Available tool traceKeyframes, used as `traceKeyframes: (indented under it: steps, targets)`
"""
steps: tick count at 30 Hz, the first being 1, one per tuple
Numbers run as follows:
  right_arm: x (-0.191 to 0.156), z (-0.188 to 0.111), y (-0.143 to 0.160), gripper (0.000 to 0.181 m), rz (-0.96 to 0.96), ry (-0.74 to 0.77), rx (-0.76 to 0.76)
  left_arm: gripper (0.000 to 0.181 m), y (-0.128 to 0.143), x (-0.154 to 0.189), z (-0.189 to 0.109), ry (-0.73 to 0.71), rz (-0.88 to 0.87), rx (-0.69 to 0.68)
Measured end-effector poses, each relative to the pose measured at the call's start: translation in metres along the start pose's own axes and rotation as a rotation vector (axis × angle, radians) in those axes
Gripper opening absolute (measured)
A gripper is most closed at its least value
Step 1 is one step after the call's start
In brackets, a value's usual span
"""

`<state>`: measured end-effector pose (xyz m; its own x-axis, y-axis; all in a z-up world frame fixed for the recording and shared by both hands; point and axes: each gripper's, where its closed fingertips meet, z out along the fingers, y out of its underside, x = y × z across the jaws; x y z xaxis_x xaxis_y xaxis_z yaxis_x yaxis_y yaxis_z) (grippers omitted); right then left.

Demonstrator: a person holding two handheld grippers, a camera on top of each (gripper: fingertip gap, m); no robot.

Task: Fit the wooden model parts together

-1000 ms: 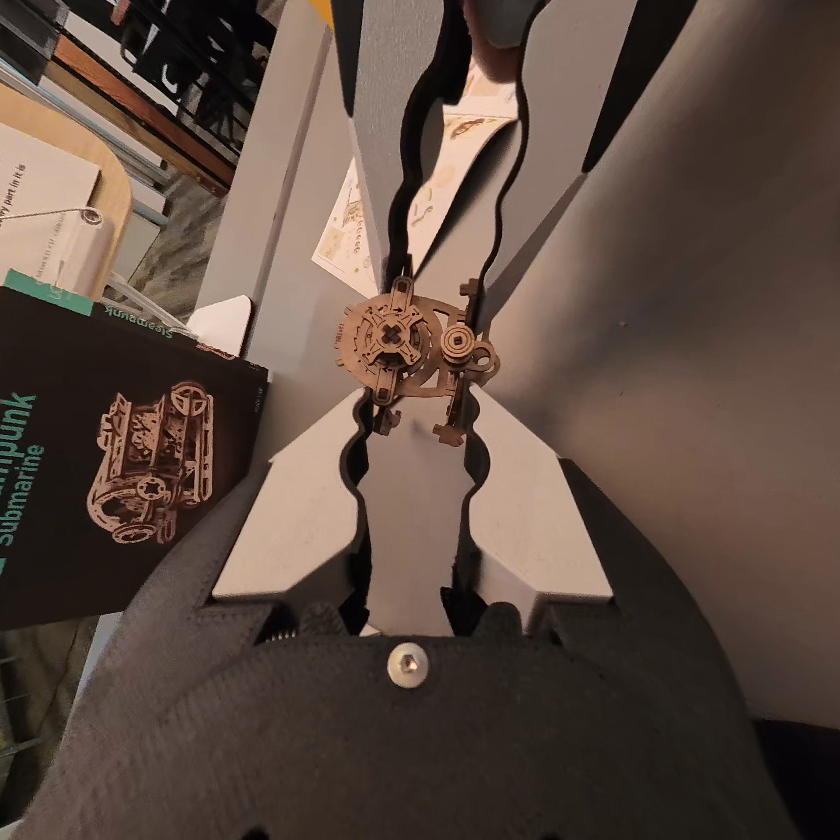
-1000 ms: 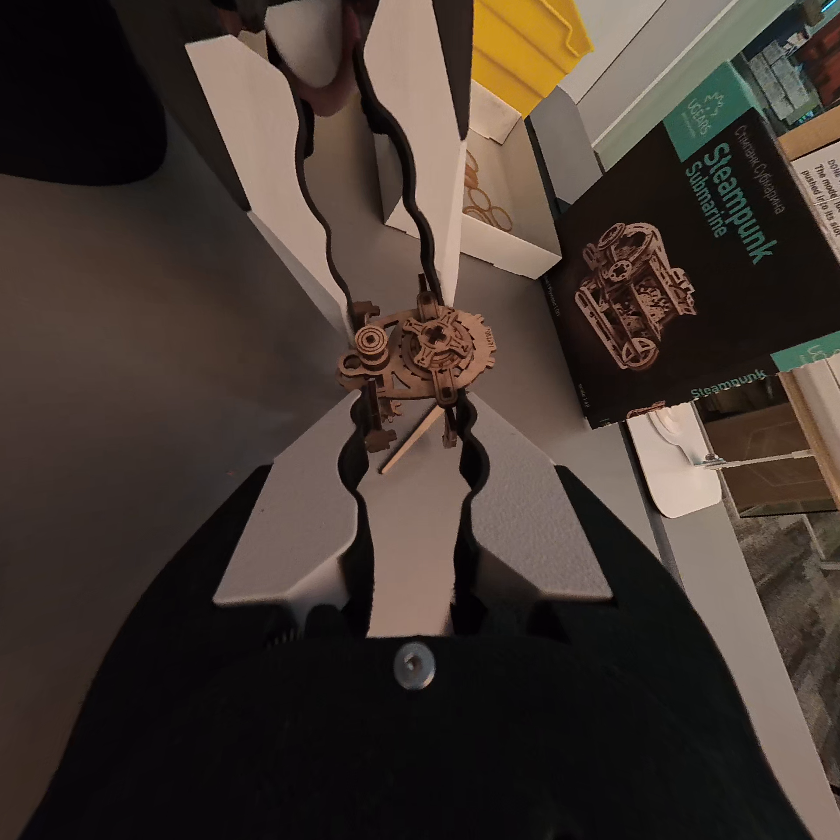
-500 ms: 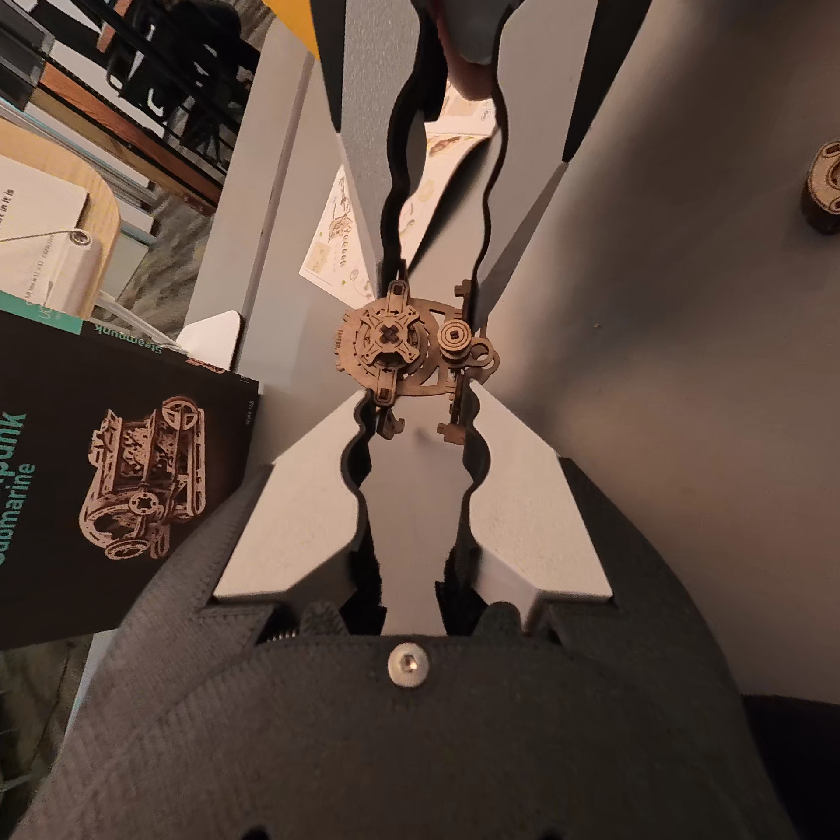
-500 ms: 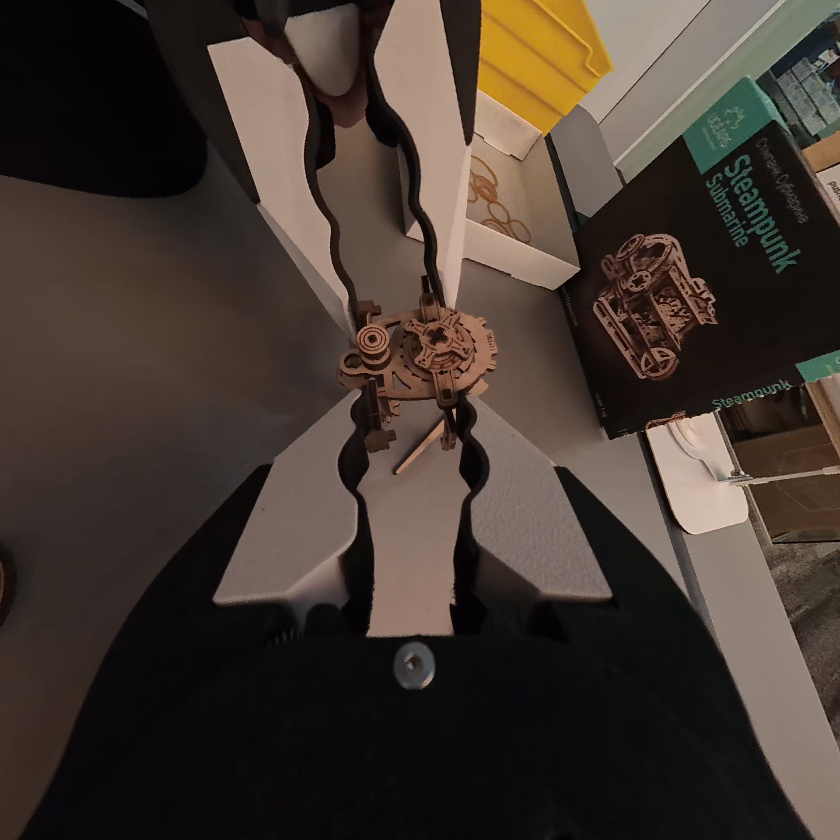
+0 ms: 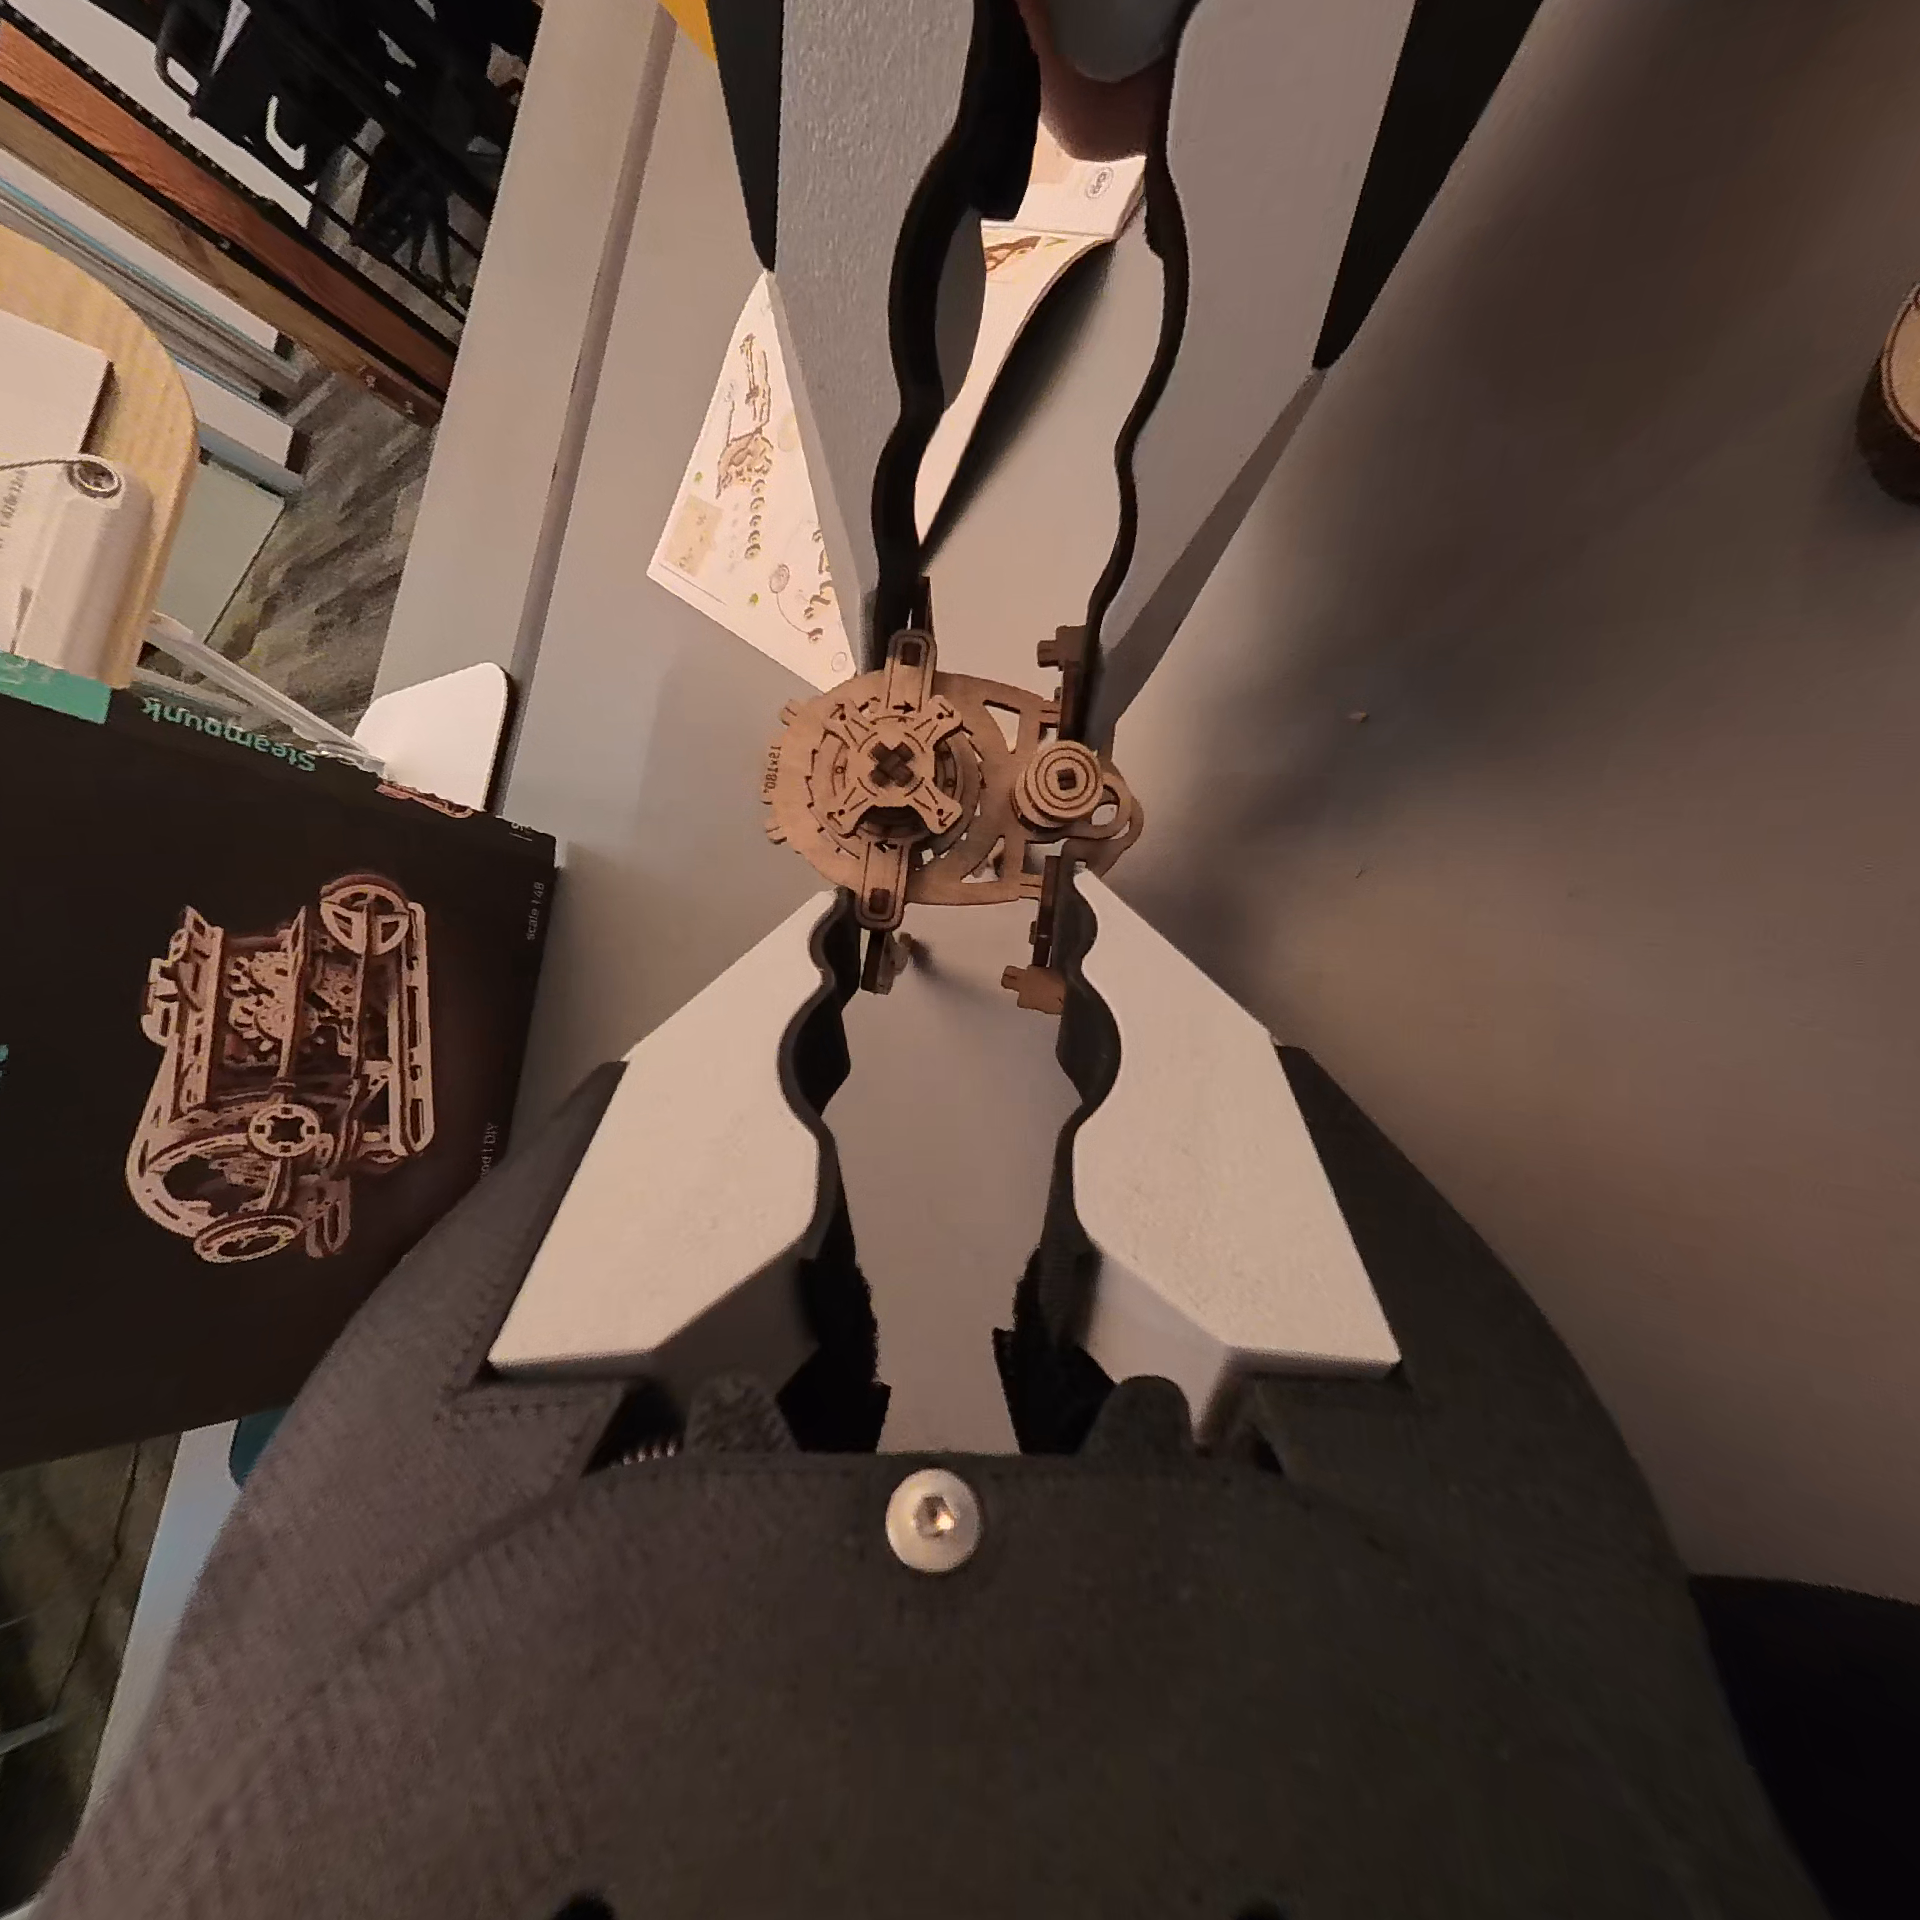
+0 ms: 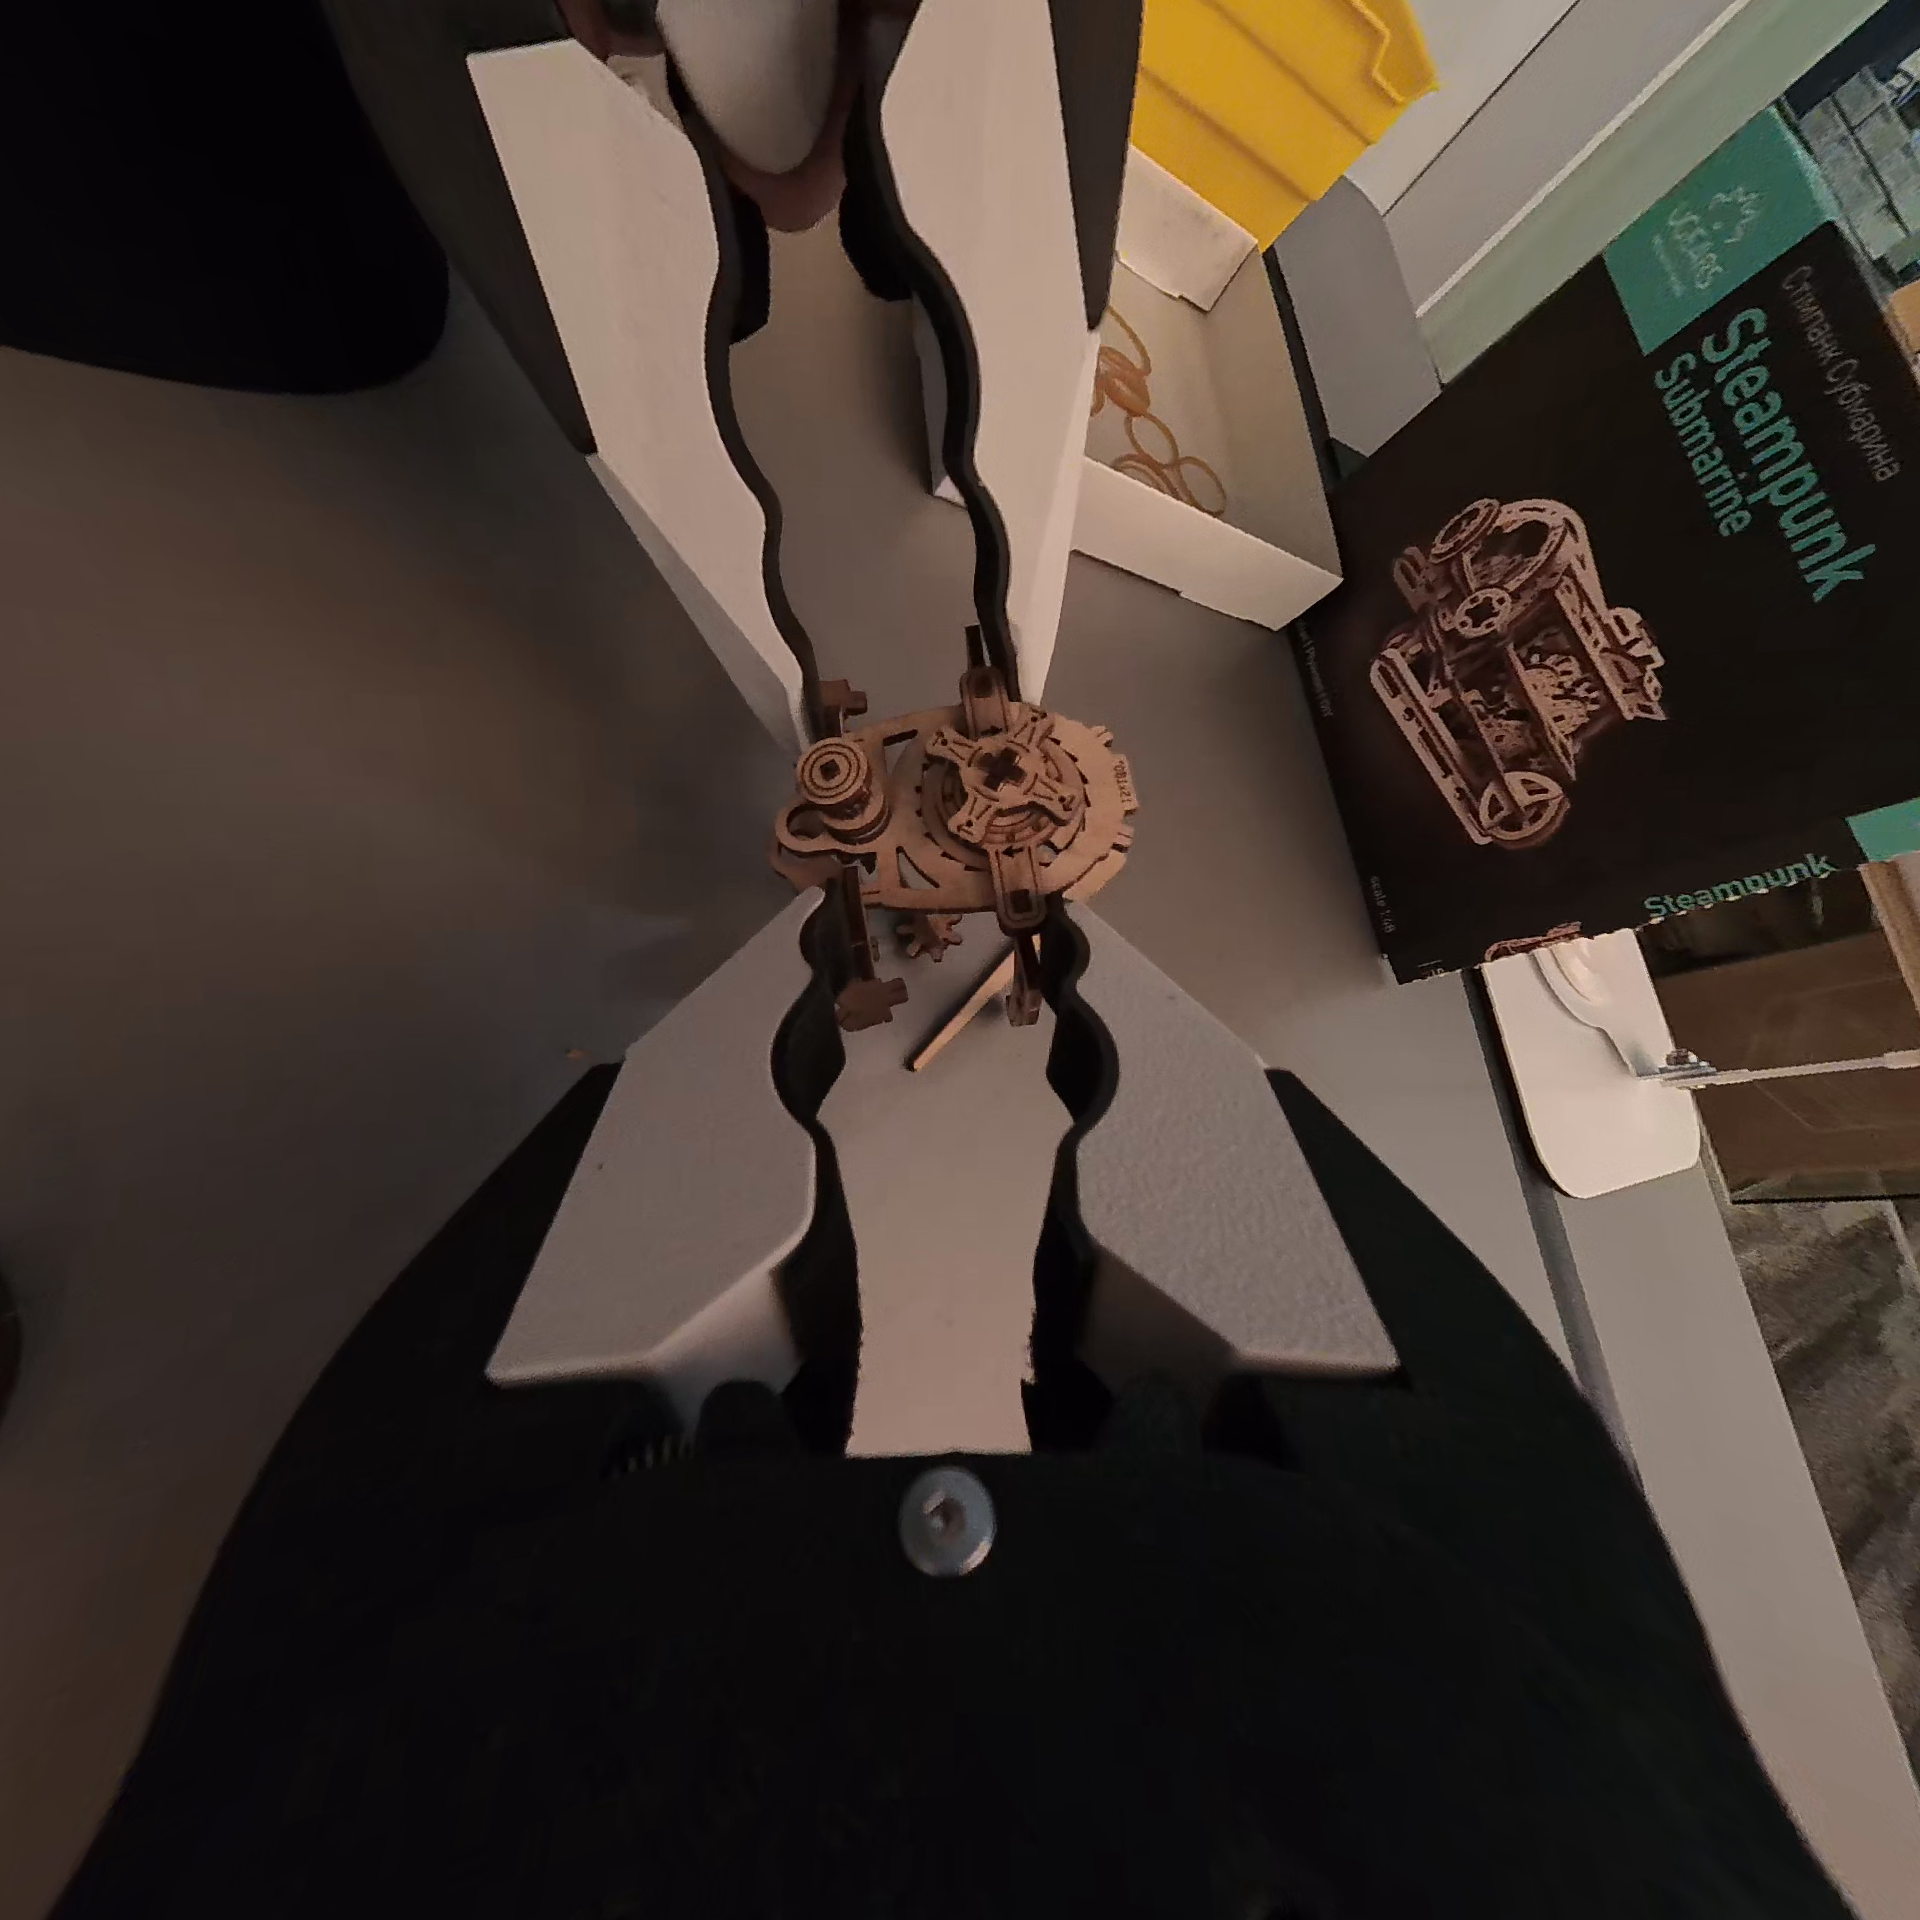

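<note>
Your left tool (image 5: pixel 961 935) and right tool (image 6: pixel 940 935), each partly closed, pinch opposite ends of the wooden gear assembly (image 5: pixel 935 800), held between them above the desk (image 5: pixel 1558 831). Thin, light and likely brittle, it should be gripped by its projecting struts only. Its face looks up; its long axis runs across both tools. A loose stick (image 6: pixel 961 1013) lies beneath, and the model box (image 6: pixel 1621 582) stands by the desk's edge.

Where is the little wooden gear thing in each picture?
Left wrist view: the wooden gear model sits just above the middle, big wheel to the left.
Right wrist view: the model sits just above the middle, big wheel to the right.
Shared landmark: the black box, left in one, right in the other.
</note>
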<state>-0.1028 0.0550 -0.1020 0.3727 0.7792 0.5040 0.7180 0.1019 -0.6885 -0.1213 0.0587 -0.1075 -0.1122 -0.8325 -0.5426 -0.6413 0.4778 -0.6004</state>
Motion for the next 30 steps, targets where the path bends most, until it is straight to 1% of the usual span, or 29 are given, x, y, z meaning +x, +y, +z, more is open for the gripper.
traceKeyframes:
  steps: [3,6,12,18,20,30]
  targets:
    - [0.0016,-0.0017,-0.0025,0.036,-0.001,-0.009,0.042,0.036,-0.0031,-0.0016,-0.0025,-0.005,0.025,0.016]
    - [0.0049,-0.0056,-0.0071,0.036,-0.042,0.008,0.082,0.036,-0.0081,-0.0062,-0.0066,-0.028,0.022,0.038]
    - [0.0022,0.0004,-0.0008,0.037,-0.087,0.018,0.043,0.036,-0.003,-0.0054,-0.0047,-0.061,0.092,-0.004]
    - [-0.0007,0.0031,0.0015,0.035,-0.048,0.013,0.02,0.036,0.001,-0.0027,-0.003,-0.026,0.046,-0.02]
    - [-0.0021,0.0029,0.002,0.035,-0.035,0.0,0.013,0.036,0.0012,-0.0012,-0.0031,-0.022,0.058,-0.033]
    - [0.0,0.0031,0.0014,0.035,-0.003,-0.019,0.034,0.036,0.0014,-0.0025,-0.0027,-0.017,0.035,-0.032]
